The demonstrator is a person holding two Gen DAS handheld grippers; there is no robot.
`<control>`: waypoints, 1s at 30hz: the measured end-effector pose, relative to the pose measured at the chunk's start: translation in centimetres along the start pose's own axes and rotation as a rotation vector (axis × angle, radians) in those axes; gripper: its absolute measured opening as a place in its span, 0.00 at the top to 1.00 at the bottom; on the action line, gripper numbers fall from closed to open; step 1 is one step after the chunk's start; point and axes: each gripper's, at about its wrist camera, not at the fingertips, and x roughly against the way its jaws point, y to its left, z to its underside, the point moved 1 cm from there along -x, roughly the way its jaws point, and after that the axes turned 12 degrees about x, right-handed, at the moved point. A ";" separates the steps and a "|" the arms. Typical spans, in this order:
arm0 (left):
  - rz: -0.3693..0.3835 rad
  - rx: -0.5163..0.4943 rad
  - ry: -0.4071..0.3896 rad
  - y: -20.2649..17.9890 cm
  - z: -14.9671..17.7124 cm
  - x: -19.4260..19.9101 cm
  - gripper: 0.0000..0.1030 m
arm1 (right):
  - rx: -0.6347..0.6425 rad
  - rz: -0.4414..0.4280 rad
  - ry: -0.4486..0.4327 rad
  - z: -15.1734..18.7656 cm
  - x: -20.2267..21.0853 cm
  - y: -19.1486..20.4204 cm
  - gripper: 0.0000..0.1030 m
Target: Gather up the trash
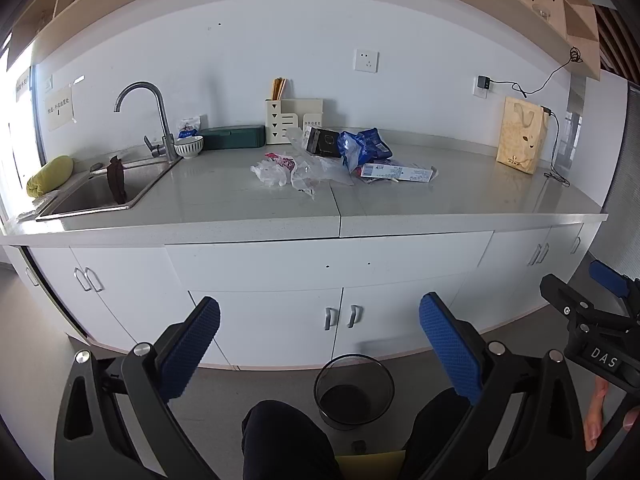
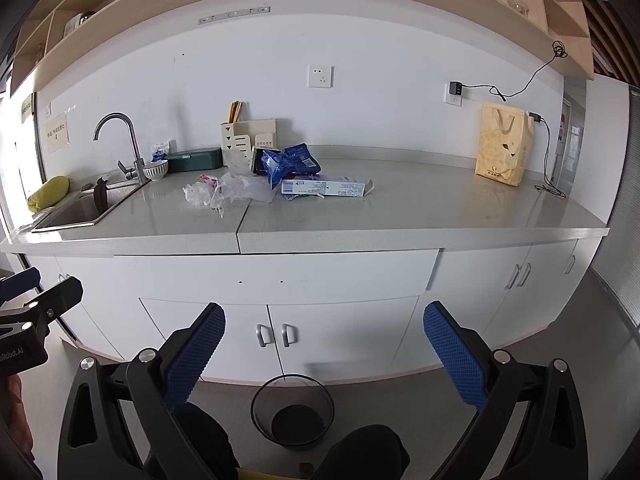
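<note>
A pile of trash lies mid-counter: clear crumpled plastic (image 1: 304,170) (image 2: 236,190), a blue wrapper (image 1: 362,148) (image 2: 290,164), a flat white box (image 1: 398,172) (image 2: 326,188) and a dark box (image 1: 322,141). A black mesh bin (image 1: 354,390) (image 2: 293,412) stands on the floor below the cabinets. My left gripper (image 1: 320,344) is open and empty, held low, far from the counter. My right gripper (image 2: 324,352) is open and empty too; it also shows at the right edge of the left wrist view (image 1: 580,292).
A sink (image 1: 100,192) with a tap (image 1: 150,120) sits at the counter's left, with a bowl (image 1: 189,147), green box (image 1: 232,136) and utensil holder (image 1: 292,120) behind. A paper bag (image 1: 522,140) and cable stand at right. The person's knees are below.
</note>
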 end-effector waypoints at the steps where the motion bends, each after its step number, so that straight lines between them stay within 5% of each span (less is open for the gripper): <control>1: 0.000 0.000 -0.001 0.0 0.0 0.0 0.04 | -0.001 -0.001 0.000 0.0 0.0 0.0 0.03; 30: -0.028 0.000 -0.010 -0.2 0.0 -0.3 0.04 | 0.014 -0.002 0.001 0.0 0.0 -0.1 0.03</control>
